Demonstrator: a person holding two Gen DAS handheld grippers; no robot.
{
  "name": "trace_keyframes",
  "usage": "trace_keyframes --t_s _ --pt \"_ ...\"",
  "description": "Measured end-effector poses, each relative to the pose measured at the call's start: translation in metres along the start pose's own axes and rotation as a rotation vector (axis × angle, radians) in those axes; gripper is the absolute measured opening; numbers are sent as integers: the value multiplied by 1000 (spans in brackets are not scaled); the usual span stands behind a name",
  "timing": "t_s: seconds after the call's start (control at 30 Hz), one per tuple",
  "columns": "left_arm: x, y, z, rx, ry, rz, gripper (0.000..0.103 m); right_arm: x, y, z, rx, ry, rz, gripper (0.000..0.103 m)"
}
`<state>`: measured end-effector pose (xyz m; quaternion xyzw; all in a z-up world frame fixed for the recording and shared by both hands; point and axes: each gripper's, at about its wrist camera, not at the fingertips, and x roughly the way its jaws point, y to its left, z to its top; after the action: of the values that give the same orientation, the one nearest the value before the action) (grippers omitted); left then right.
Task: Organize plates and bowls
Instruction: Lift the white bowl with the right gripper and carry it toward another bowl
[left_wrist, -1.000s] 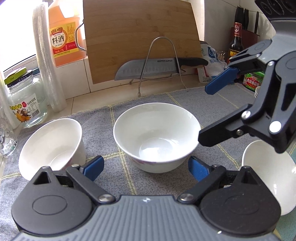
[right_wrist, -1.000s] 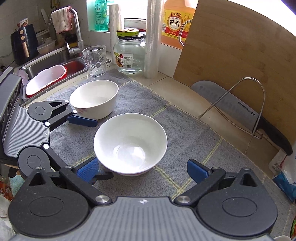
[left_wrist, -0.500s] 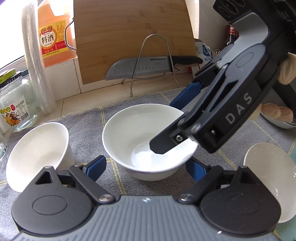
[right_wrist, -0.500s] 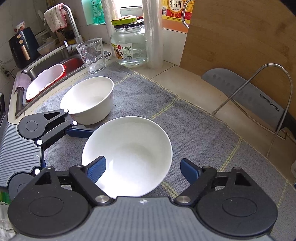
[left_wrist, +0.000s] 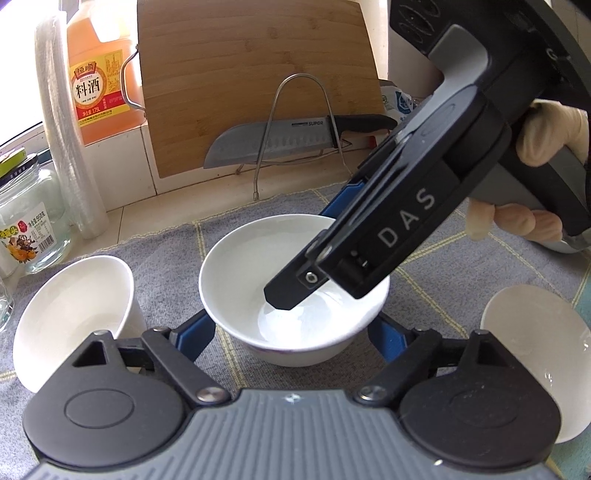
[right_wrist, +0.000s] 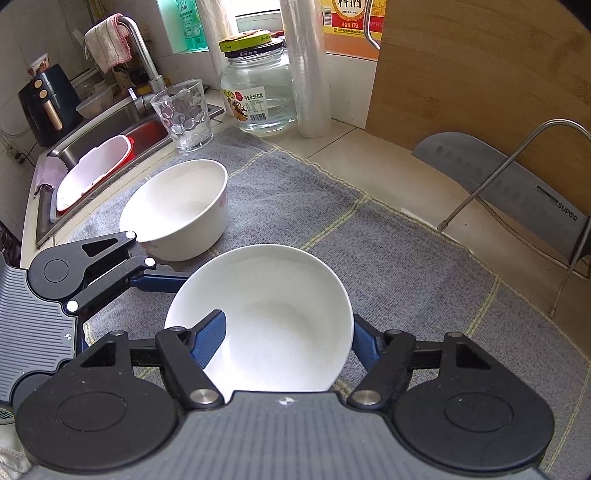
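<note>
Step in hand: taking hold of the middle bowl (right_wrist: 266, 317), which sits on the grey cloth (right_wrist: 406, 266) between the other two bowls.
Right gripper (right_wrist: 284, 339): its jaws are closing; one blue finger is inside the bowl, the other outside the right wall, so the rim lies between them. I cannot tell whether both pads press yet.
Left gripper (left_wrist: 291, 332): spread either side of the same bowl at its near base, jaws closing slowly, pads beside the wall but not seen to bite.
Next move, as I judge it: finish the pinch on the rim, then lift straight up and carry the bowl to nest in another. A thin, glossy rim may slip or tip, so the grip should be firm before lifting.
Left bowl (right_wrist: 177, 214): just beyond the middle one, apart from it, upright.
Right bowl (left_wrist: 532, 362): near right edge, partly hidden.
Far surface: pale counter with knife (left_wrist: 280, 140) on a wire stand, cutting board (left_wrist: 258, 74) leaning behind.
Far left: glass jar (right_wrist: 258, 92), tumbler (right_wrist: 184, 114), sink (right_wrist: 110, 147).
</note>
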<state>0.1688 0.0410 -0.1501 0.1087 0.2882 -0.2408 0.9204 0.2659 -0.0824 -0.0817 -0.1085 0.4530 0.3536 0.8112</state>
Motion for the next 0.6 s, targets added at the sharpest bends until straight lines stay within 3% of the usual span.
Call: trace_keyframes --t_s 0.6 --pt "0 -1 1 10 -2 -11 89 0 -2 1 32 -3 1 76"
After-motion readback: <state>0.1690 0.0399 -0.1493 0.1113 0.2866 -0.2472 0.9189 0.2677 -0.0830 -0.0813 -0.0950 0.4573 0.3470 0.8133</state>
